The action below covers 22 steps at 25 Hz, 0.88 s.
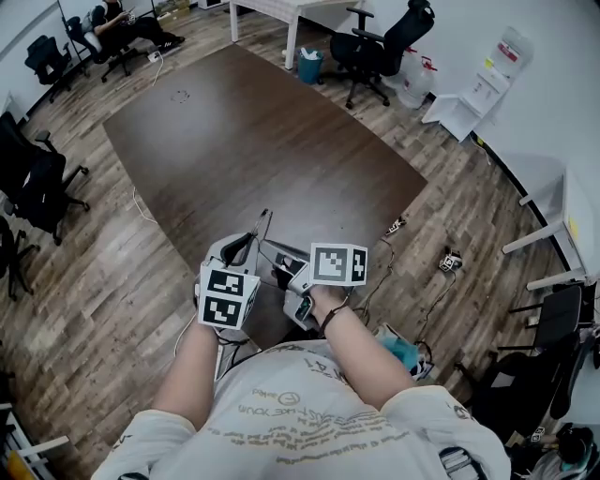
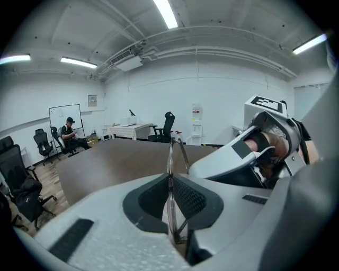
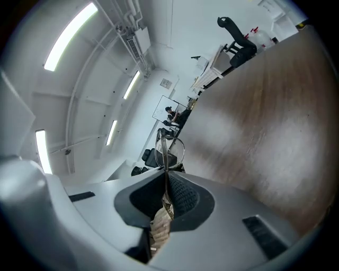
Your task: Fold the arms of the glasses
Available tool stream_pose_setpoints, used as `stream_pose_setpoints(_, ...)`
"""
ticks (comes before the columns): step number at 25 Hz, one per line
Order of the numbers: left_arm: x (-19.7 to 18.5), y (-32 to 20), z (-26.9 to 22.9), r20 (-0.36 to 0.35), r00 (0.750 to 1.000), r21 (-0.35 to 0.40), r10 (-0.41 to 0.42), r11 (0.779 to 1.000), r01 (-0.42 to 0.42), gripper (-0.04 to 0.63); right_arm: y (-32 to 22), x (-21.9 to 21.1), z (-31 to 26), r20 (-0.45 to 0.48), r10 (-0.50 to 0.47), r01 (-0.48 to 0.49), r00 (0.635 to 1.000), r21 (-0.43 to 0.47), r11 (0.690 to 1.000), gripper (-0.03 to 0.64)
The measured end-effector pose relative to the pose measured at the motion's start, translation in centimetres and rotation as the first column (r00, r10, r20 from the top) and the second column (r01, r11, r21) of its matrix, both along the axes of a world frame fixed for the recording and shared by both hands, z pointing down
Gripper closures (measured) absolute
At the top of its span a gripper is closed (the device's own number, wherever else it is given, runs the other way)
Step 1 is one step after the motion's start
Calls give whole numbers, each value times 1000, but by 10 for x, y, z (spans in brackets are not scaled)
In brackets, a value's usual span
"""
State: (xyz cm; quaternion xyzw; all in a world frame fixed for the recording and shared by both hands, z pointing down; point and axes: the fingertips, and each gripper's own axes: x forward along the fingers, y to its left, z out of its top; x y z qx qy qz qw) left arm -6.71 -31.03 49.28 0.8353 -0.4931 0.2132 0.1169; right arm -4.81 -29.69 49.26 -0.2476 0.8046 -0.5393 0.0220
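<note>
The left forearm (image 1: pixel 187 370) and right forearm (image 1: pixel 364 352) reach forward and converge, so the right tongs (image 3: pixel 166 182) sit just to the right of the left tongs (image 2: pixel 170 185) (angled across toward them). The left tongs are pressed together on the thin frame of the glasses (image 2: pixel 170 151). The right tongs, rolled onto their side, pinch the same frame.

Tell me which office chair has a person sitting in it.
The chair at the head view's top left: a person sits in it. The other chairs in view stand empty.
</note>
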Motion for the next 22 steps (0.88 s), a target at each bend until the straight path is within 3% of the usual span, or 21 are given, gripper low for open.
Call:
stream_pose_setpoints(6,-3,-2,-8,-7,1000,29,-11,1000,11,558,1,0,-13,-38,2,3,999,125,992,585)
stream_pose_setpoints(9,-12,-3,-9,9,999,42,-43,998,43,558,3,2,-20,-77,9,6,997,195,981,495)
stream_pose_setpoints(11,-19,-4,-10,8,997,51,-74,996,74,558,6,8,-27,-77,19,-2,997,218,976,489)
stream_pose_setpoints(17,-44,-10,-17,-36,984,73,-175,981,177,558,30,21,-36,-72,2,15,997,234,972,491)
stream_pose_setpoints(22,-54,-13,-21,-84,972,77,-218,971,225,560,51,31,-10,-115,-14,34,993,177,984,491)
